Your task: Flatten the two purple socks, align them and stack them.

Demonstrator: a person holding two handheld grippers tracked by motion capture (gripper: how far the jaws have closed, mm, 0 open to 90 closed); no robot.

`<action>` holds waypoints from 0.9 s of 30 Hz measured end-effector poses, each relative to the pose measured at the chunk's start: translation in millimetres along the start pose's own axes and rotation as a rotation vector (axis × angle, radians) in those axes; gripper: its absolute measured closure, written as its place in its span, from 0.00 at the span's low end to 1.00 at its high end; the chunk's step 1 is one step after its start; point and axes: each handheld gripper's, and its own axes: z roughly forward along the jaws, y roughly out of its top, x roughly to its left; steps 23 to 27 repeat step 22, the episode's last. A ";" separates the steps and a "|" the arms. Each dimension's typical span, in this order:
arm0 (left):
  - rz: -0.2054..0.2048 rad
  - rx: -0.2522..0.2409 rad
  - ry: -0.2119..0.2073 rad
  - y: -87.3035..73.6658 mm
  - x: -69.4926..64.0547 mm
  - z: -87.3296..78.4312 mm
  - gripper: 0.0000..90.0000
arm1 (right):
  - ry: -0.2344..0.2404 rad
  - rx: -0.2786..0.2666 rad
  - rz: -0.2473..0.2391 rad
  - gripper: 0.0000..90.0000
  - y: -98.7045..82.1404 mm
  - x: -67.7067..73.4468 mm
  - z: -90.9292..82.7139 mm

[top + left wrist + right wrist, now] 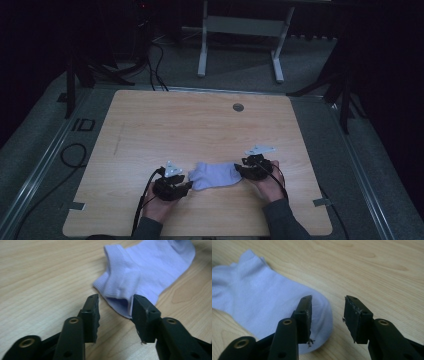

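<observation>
A pale lilac sock lies flat on the wooden table between the two grippers — its ribbed cuff end just ahead of the left gripper, its rounded toe beside the right gripper. Both sets of jaws stand apart and clamp nothing; in the left gripper view the cuff's edge reaches one jaw tip, and in the right gripper view the toe lies under one jaw. The knit is soft and fine-ribbed — the tabletop smooth, light-grained wood.

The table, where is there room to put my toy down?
The wooden table is bare across its far half, from the round hole to both side edges. It is crowded near the front, where the purple sock lies between the left gripper and the right gripper.
</observation>
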 end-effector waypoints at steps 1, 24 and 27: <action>-0.003 -0.005 0.002 0.3 0.9 -0.7 0.61 | -0.001 -0.009 0.007 0.63 0.0 -0.6 -1.4; -0.045 -0.006 0.113 3.2 26.7 -7.3 0.59 | -0.055 -0.042 0.117 0.57 -25.0 -29.6 -16.0; -0.045 -0.006 0.113 3.2 26.7 -7.3 0.59 | -0.055 -0.042 0.117 0.57 -25.0 -29.6 -16.0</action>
